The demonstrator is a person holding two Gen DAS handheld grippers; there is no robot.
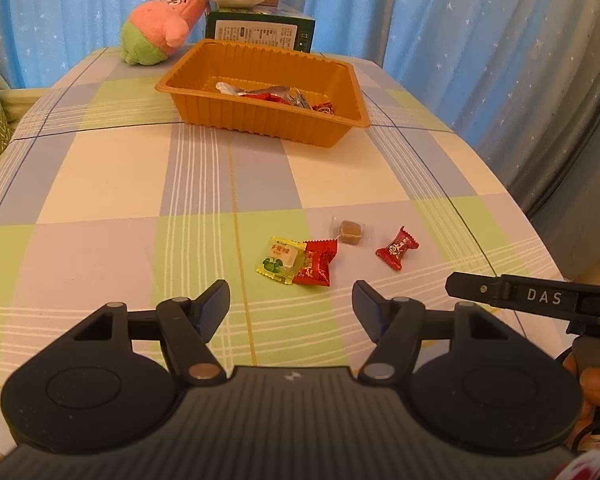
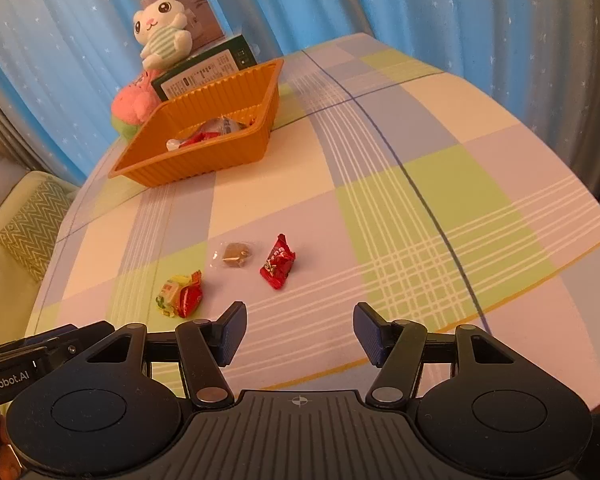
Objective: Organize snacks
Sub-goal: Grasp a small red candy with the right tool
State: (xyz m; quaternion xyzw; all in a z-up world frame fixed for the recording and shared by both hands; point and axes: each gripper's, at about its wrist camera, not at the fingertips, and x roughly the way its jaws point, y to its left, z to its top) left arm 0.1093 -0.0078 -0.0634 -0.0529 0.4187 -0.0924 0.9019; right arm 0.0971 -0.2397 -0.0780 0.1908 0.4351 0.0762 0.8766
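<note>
Red candy (image 2: 278, 263) sits just ahead of my right claw (image 2: 300, 330), jaws apart, empty. My left claw (image 1: 291, 306) gapes empty too; yellow candy (image 1: 280, 260) touching another red candy (image 1: 315, 263) just ahead. Orange tray (image 1: 204, 92) far ahead on the bench (image 1: 120, 184).

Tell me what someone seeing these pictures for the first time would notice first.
Probably the orange tray at the far end of the checked tablecloth, with a few wrapped snacks already inside. Next, four loose candies in the near middle: a yellow candy overlapped by a red candy, a clear-wrapped brown candy, and a second red candy apart. Both claws, left and right, stand open and empty.
</note>
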